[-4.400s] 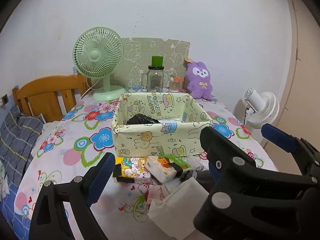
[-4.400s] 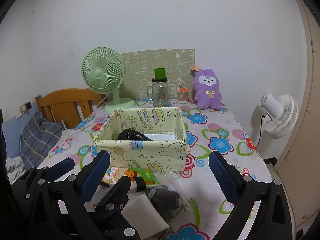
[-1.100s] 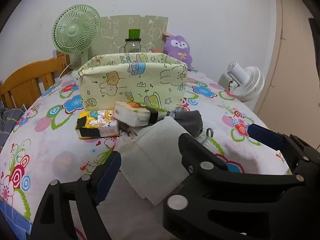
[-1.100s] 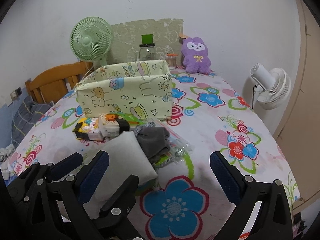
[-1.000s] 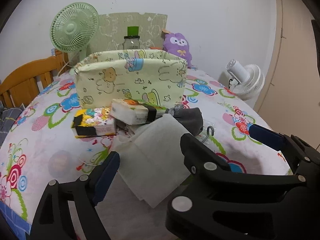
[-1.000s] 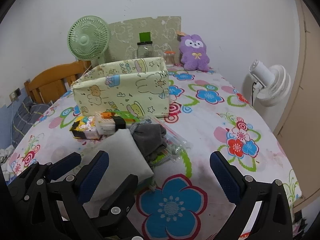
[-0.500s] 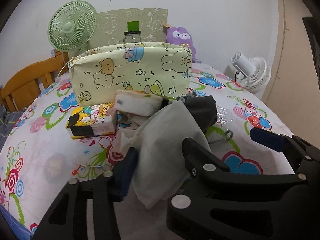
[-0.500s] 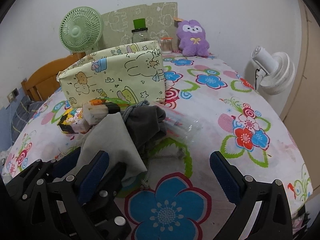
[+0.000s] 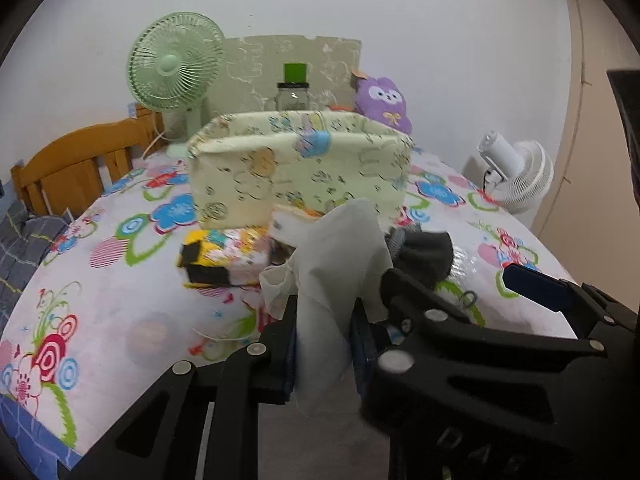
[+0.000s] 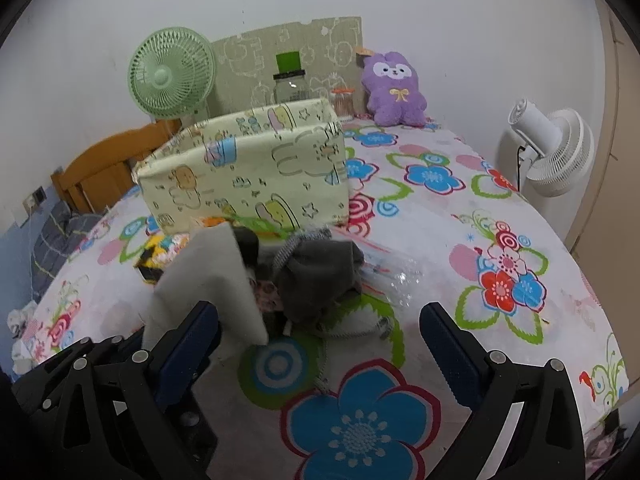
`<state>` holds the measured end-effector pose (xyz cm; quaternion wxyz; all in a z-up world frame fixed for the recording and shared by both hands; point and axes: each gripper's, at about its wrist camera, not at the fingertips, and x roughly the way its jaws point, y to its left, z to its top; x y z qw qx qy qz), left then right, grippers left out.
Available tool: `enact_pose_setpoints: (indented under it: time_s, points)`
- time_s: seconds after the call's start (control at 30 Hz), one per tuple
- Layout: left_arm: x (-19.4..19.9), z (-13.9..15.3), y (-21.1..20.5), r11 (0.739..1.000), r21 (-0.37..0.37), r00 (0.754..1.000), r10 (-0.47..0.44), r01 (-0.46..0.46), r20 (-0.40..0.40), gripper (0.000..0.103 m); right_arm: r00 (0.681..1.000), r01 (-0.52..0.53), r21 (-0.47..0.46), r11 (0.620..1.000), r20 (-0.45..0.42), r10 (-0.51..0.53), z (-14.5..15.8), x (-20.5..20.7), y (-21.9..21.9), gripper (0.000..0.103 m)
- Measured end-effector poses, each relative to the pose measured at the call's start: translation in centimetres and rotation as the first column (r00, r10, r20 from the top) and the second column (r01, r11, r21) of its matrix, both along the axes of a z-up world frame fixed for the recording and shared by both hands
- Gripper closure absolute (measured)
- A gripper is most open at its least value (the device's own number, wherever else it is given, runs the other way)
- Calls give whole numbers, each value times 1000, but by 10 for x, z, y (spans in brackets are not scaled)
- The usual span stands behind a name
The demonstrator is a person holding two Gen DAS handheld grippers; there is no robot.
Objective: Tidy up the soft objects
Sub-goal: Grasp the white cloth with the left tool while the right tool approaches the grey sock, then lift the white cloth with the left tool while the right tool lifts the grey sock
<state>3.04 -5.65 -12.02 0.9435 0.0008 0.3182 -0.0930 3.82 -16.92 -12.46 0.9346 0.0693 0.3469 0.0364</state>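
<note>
My left gripper [image 9: 324,344] is shut on a white cloth [image 9: 336,272] and holds it up off the table; the cloth also shows in the right wrist view [image 10: 212,280]. My right gripper [image 10: 320,344] is open and empty, just right of the cloth, above the flowered tablecloth. A pile lies in front of the pale-yellow fabric box [image 10: 244,172]: a grey cloth with a drawstring [image 10: 316,276], a yellow tissue pack [image 9: 224,256] and a white-and-orange pack [image 9: 292,220]. The box also shows in the left wrist view [image 9: 300,168].
A green fan [image 10: 172,72], a glass jar with a green lid [image 10: 290,80] and a purple plush [image 10: 394,88] stand behind the box. A white fan [image 10: 548,152] stands off the table's right edge. A clear plastic bag [image 10: 392,268] lies right of the grey cloth. A wooden chair [image 9: 76,164] is at left.
My left gripper has closed on the white cloth and lifted it off the table, so it now hangs bunched. Both grippers moved lower and closer to the pile.
</note>
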Motion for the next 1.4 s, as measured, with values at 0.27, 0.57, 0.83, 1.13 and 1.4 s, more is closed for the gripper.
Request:
enact_pose_setpoints:
  time_s: [0.27, 0.57, 0.83, 1.13, 1.4]
  points:
    - [10, 0, 20, 996, 14, 996, 85, -85, -26, 82, 1000, 3, -33, 999, 1, -3, 3, 12, 7, 1]
    - [22, -7, 23, 993, 24, 992, 117, -116, -48, 82, 1000, 20, -59, 998, -19, -22, -4, 30, 7, 12]
    - [27, -10, 20, 992, 46, 991, 120, -118, -53, 82, 997, 16, -23, 1000, -74, -18, -17, 41, 7, 32]
    - [27, -8, 22, 992, 31, 991, 123, -122, -56, 82, 998, 19, -52, 998, -67, -22, -16, 35, 11, 45]
    - [18, 2, 25, 993, 18, 992, 120, -119, -38, 82, 999, 21, -44, 999, -39, -22, -1, 22, 10, 46]
